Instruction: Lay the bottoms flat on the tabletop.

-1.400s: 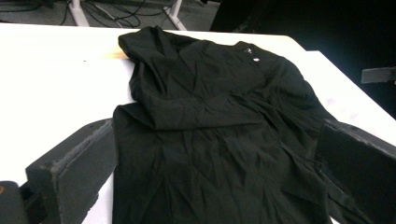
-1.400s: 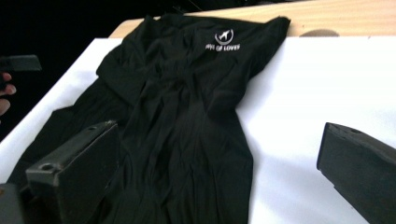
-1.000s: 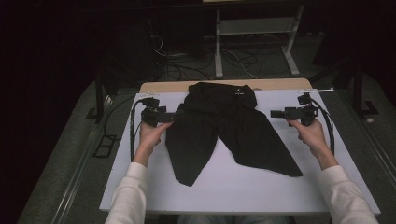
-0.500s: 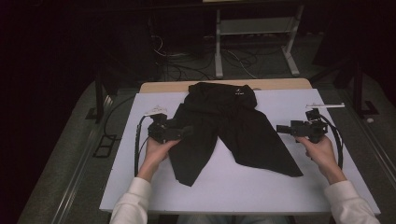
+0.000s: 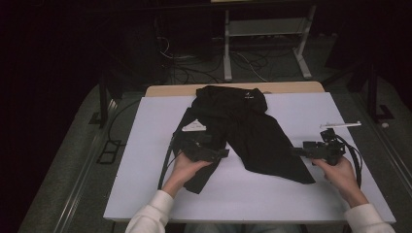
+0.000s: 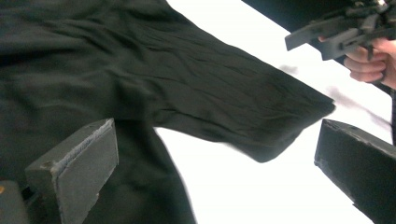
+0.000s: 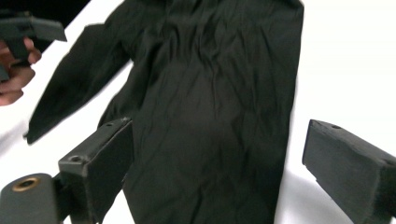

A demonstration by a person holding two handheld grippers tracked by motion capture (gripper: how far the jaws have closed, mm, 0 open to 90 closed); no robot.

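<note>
I hold both grippers spread over shorts [image 5: 243, 131]: left gripper [image 5: 221, 154], right gripper [image 5: 297, 151] at leg hems. Next: pinch hems, probably fold.

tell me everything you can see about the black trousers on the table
The black trousers lie flat on the white table, waistband at the far edge, their two legs spreading toward the person in an upside-down V. The fabric looks thin, matte and finely creased. A small pale mark sits near the waistband. The left gripper is above the left leg, the right gripper by the right leg's hem; both sets of jaws stand open, gripping nothing.
</note>
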